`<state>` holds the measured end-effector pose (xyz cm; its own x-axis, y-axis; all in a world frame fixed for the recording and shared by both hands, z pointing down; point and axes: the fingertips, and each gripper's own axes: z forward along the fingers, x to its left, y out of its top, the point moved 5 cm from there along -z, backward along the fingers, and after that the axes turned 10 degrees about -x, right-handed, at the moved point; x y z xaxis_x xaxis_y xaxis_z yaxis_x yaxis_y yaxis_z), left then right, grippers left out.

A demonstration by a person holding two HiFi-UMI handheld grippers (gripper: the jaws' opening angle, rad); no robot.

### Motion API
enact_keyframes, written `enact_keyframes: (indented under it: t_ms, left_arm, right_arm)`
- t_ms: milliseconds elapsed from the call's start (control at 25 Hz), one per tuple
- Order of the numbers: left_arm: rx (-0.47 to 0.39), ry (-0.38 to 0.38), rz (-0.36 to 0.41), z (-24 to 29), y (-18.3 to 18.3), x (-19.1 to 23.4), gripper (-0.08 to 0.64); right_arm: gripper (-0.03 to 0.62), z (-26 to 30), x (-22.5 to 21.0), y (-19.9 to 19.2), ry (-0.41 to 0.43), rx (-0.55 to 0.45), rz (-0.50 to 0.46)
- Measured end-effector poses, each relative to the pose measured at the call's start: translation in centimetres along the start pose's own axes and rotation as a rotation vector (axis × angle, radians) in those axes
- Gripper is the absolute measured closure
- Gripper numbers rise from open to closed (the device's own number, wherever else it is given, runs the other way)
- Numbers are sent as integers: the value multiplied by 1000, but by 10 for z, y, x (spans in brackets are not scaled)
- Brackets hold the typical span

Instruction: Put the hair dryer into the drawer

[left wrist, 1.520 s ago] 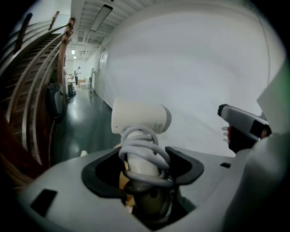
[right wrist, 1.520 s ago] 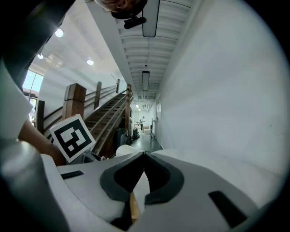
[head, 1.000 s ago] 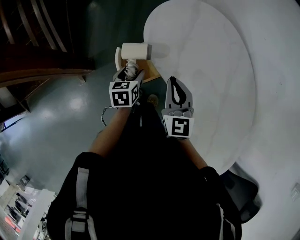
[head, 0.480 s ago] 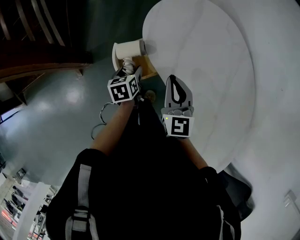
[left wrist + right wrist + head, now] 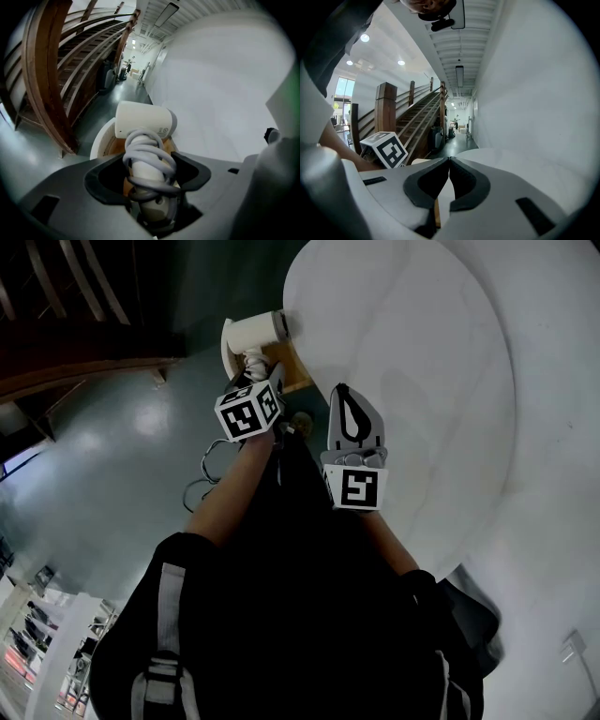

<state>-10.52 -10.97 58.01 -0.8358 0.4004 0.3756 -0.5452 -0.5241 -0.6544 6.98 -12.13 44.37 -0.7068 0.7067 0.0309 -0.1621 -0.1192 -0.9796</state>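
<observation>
The white hair dryer (image 5: 255, 330) hangs by its handle in my left gripper (image 5: 255, 373), over the open drawer (image 5: 294, 371), whose wooden inside shows at the edge of the white round table. In the left gripper view the dryer (image 5: 143, 124) has its barrel lying crosswise and its grey cord (image 5: 149, 154) wound round the handle. The left gripper (image 5: 147, 166) is shut on that wrapped handle, above the drawer's curved white front (image 5: 101, 140). My right gripper (image 5: 343, 392) sits just right of the drawer with its tips touching and nothing in them; its own view shows the right gripper (image 5: 449, 159) shut.
The white table top (image 5: 412, 381) fills the right of the head view. A loose loop of the cord (image 5: 202, 476) dangles under my left forearm above the grey floor (image 5: 122, 456). A wooden staircase (image 5: 56, 70) rises at the left.
My left gripper has rolled and sunk with the hair dryer toward the drawer, drifting a little left in the head view. The right gripper has dropped slightly and stayed shut.
</observation>
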Motion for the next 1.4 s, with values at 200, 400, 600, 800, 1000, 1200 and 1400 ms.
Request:
enact_keyframes:
  t_ms: [200, 400, 600, 800, 1000, 1200, 1400]
  left_arm:
    - [43, 14, -7, 8, -13, 1, 265]
    - [77, 40, -45, 24, -29, 4, 265]
    - [114, 55, -66, 43, -45, 2, 265]
    - [181, 96, 7, 53, -55, -3, 265]
    - [200, 108, -22, 57, -52, 0, 265]
    - [203, 76, -100, 59, -51, -15, 265]
    - [235, 100, -140, 72, -64, -12, 264]
  right_arm:
    - [569, 6, 3, -2, 31, 5, -6]
    - [569, 6, 6, -8, 56, 30, 5]
    - [569, 6, 5, -16, 73, 72, 3]
    - [569, 13, 8, -26, 88, 108, 9]
    - [569, 26, 17, -30, 101, 112, 15]
    - [569, 27, 24, -29, 104, 119, 14]
    - [569, 29, 26, -30, 92, 125, 14]
